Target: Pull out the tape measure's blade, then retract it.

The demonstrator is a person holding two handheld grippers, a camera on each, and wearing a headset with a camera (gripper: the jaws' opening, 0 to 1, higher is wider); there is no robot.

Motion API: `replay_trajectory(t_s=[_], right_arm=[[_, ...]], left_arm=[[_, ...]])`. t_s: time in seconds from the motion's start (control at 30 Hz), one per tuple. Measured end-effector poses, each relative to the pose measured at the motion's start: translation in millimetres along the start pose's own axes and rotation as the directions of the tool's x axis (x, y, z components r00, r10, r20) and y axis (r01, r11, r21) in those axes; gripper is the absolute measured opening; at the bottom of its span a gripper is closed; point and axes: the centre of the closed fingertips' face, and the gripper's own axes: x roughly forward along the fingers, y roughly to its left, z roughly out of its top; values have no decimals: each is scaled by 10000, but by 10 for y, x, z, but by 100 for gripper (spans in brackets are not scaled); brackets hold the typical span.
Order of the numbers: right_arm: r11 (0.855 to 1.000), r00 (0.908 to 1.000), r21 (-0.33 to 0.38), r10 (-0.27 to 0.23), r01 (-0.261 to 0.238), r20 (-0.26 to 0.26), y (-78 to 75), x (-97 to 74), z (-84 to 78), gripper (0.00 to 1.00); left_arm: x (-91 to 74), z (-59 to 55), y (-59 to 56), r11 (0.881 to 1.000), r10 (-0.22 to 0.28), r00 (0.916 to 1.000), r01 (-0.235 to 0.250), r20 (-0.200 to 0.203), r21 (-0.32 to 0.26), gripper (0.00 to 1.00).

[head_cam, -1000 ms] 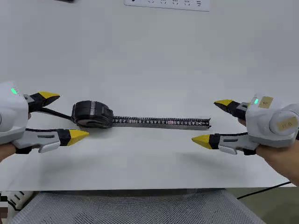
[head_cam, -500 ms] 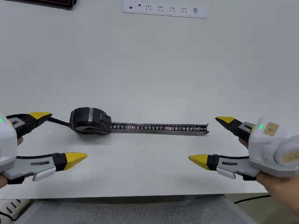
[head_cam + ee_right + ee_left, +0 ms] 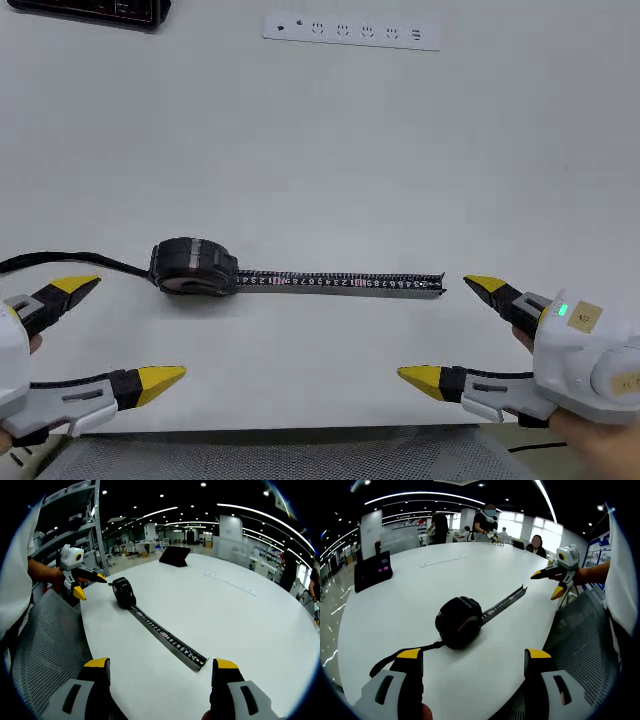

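**Blade out, nothing held: retraction is the risky part**

We see the tape measure (image 3: 193,267) lying on the white surface (image 3: 330,150), left of centre. Its blade (image 3: 340,281) is drawn out flat to the right. The end hook (image 3: 440,283) sits just left of the farther fingertip of our right gripper (image 3: 435,328). The left gripper (image 3: 138,329) is nearer to us than the tape measure and apart from it. Both pairs of fingers (image 3: 158,378) are spread wide and grasp nothing. A black strap (image 3: 70,262) runs left from the tape measure, close to the farther left finger.

We judge the pull-out done and the retraction not yet begun. The blade seems to hold its length unaided, so a lock is probably engaged. If we release it with the tape measure unheld, the spring could drag the light body across the surface or whip the hook home hard. The blade lies flat, so a pinch on it may slip or kink it. The strap could also snag a left finger as we close in.
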Motion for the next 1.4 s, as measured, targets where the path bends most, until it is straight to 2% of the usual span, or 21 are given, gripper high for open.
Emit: replay_trajectory(t_s=[0.2, 0.47, 0.63, 0.73, 1.4], right_arm=[[9999, 10000, 166, 36, -35, -34, 52, -16, -28, 84], [9997, 9999, 251, 0, 3, -113, 80, -53, -92, 86], [9995, 9999, 313, -1, 6, -153, 110, -82, -101, 87], [9997, 9998, 256, -16, 21, -185, 121, -120, -82, 87], [9993, 9998, 366, 43, -36, -206, 157, -130, -93, 87]], left_arm=[[14, -106, -107, 9999, -158, 9997, 159, -173, 14, 82], [-31, -150, -136, 9997, -145, 9997, 141, -193, -197, 84], [-68, -153, -170, 9991, -248, 9994, 239, -250, -337, 85], [-102, -102, -171, 9993, -243, 9995, 238, -186, -280, 85], [-93, -80, -194, 9987, -326, 9993, 318, -180, -405, 85]])
